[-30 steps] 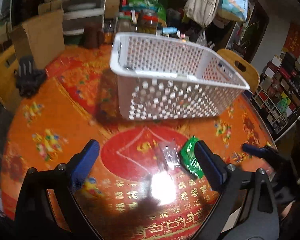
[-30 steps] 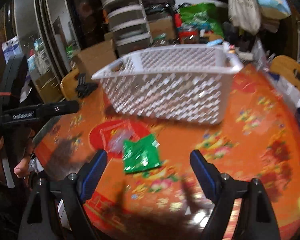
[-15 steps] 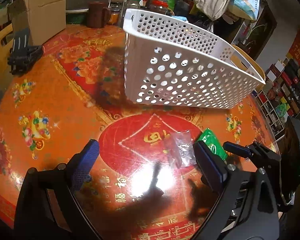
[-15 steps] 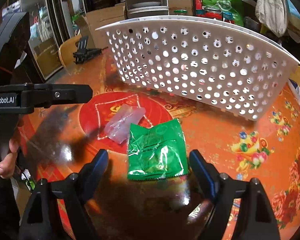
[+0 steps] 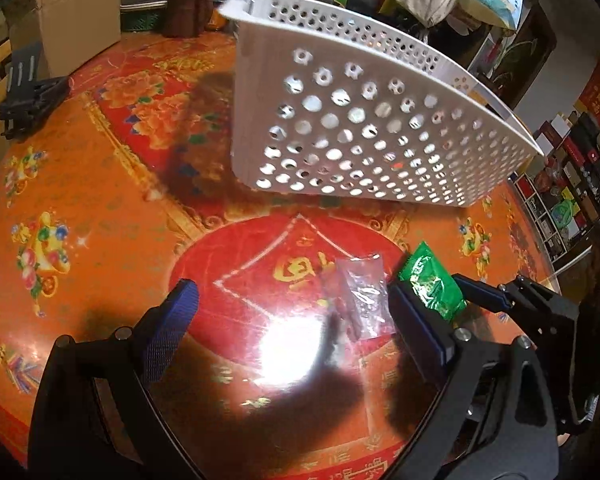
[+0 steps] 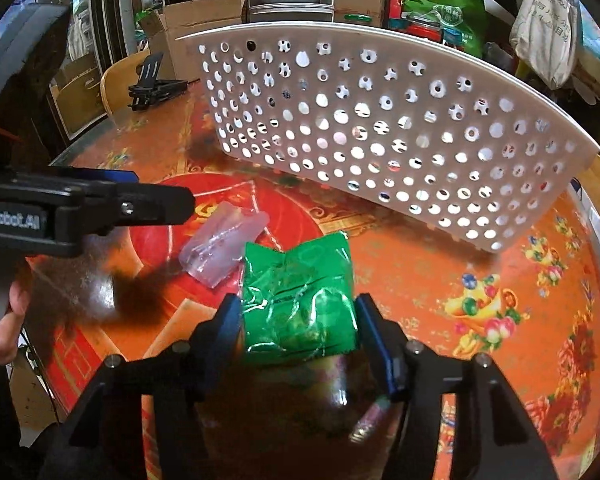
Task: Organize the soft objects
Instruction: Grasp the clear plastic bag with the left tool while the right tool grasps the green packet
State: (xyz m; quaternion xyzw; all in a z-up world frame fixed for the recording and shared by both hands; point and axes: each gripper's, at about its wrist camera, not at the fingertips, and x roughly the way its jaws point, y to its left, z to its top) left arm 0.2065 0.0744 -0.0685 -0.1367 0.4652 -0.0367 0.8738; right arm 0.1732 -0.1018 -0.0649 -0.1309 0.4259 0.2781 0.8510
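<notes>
A green foil packet (image 6: 300, 300) lies on the orange patterned table (image 6: 480, 280). My right gripper (image 6: 296, 312) is closing on it; both blue pads touch its sides and the foil buckles. A clear plastic packet (image 5: 364, 296) lies just left of the green packet (image 5: 432, 280). My left gripper (image 5: 292, 296) hangs wide open low over the table, with the clear packet just inside its right finger (image 5: 412, 320), untouched. Behind both packets stands a white perforated basket (image 5: 380, 140). The left gripper's finger (image 6: 100, 204) shows in the right wrist view.
A black folding stand (image 5: 28, 96) and a cardboard box (image 5: 80, 12) sit at the table's far left. Jars and bags crowd behind the basket (image 6: 380, 120). A person's hand (image 6: 0, 332) shows at the left edge. Shelves (image 5: 572, 184) stand at the right.
My right gripper dropped onto the green packet and its jaws narrowed until they met its sides. My left gripper sank closer to the table beside the clear packet.
</notes>
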